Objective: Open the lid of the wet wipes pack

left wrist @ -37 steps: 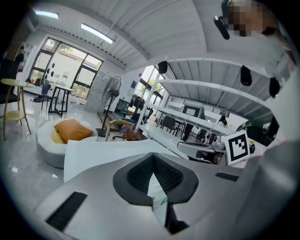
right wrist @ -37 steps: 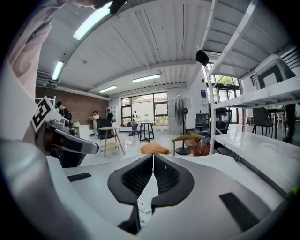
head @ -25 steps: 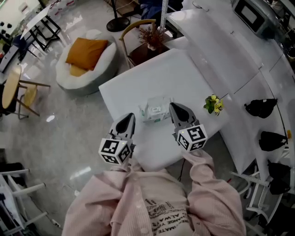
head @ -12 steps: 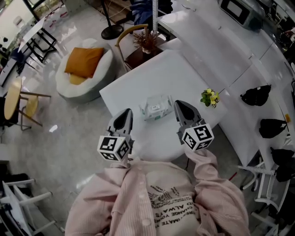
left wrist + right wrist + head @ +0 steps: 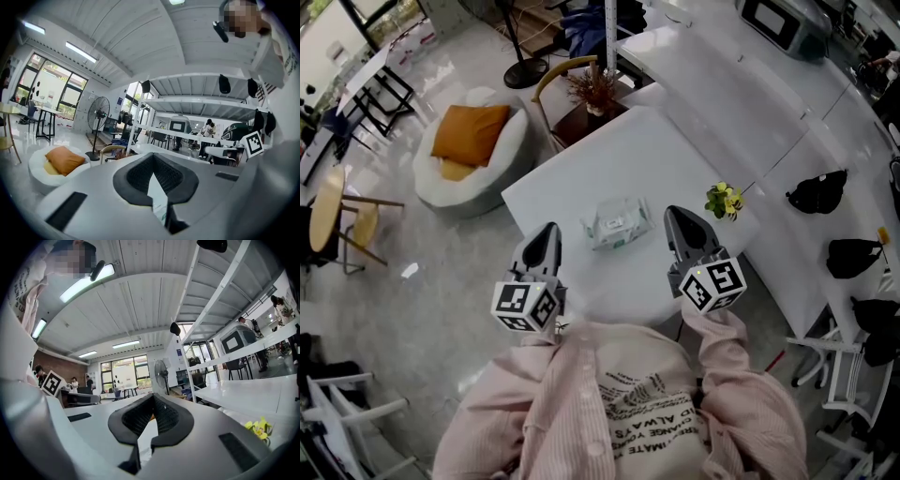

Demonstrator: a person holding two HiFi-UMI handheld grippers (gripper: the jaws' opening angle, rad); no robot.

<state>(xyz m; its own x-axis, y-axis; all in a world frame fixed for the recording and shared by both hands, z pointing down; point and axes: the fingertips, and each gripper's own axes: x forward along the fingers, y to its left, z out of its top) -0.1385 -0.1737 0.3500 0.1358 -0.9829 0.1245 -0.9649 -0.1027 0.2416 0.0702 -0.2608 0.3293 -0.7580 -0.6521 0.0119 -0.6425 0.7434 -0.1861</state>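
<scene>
The wet wipes pack (image 5: 617, 225) lies flat on the white table (image 5: 581, 173), its lid down and facing up. My left gripper (image 5: 549, 232) hovers above the table's left edge, left of the pack and apart from it. Its jaws meet at the tip (image 5: 153, 155) with nothing between them. My right gripper (image 5: 677, 214) hangs to the right of the pack, also clear of it. Its jaws are shut and empty (image 5: 152, 396). Both grippers point roughly level, away from the person.
A small yellow flower (image 5: 724, 200) stands near the table's right corner, close to the right gripper. A wooden chair with a dried plant (image 5: 592, 84) sits behind the table. A white beanbag with an orange cushion (image 5: 473, 131) lies on the floor at left. White counters run along the right.
Both grippers have lifted a little. The right one has drifted rightward, away from the pack. The pack has not moved and both grippers stay shut.
</scene>
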